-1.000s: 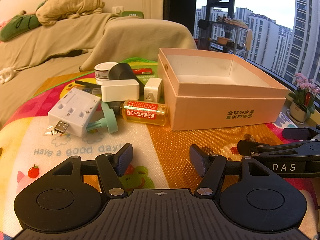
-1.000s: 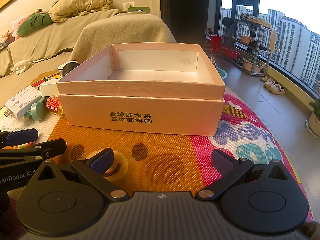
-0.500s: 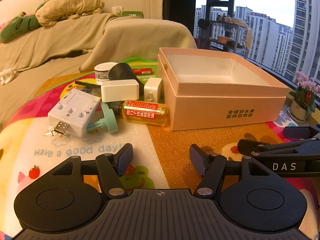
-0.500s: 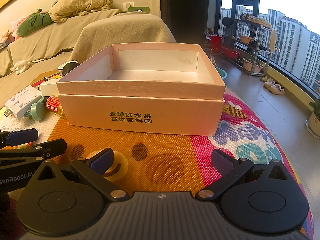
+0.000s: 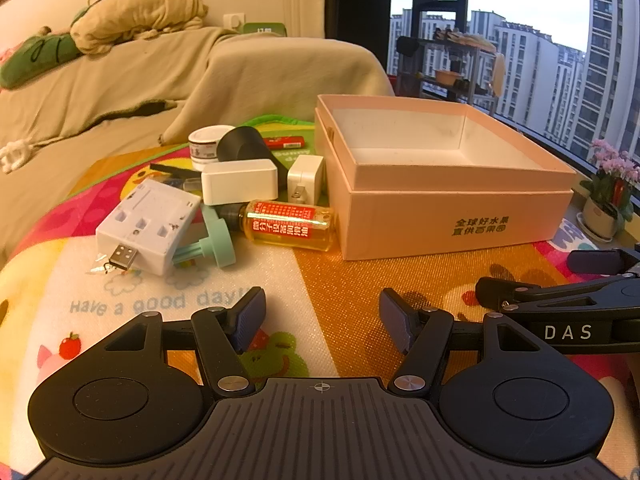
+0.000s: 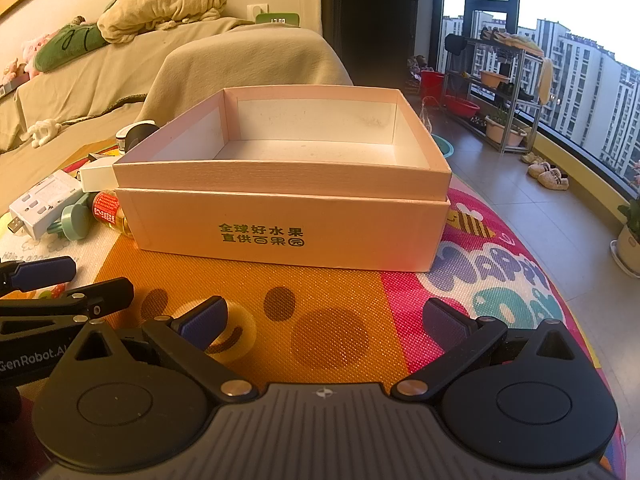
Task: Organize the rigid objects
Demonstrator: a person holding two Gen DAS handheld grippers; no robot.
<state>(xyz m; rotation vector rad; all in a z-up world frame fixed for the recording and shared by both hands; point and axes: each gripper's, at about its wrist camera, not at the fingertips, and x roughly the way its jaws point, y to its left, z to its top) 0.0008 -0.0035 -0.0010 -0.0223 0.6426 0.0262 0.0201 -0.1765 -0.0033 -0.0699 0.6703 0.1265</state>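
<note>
An open pink cardboard box with nothing inside stands on the colourful mat. Left of it lies a pile: an amber bottle with a red label, a white socket adapter with a USB plug, a mint-green plastic piece, a white rectangular case, a white charger, a black tape roll and a white jar. My left gripper hovers open over the mat in front of the pile. My right gripper is open before the box, holding nothing.
A covered sofa with cushions rises behind the mat. The mat's right edge drops to a tiled floor with a shelf rack by the window. A potted plant stands at the right.
</note>
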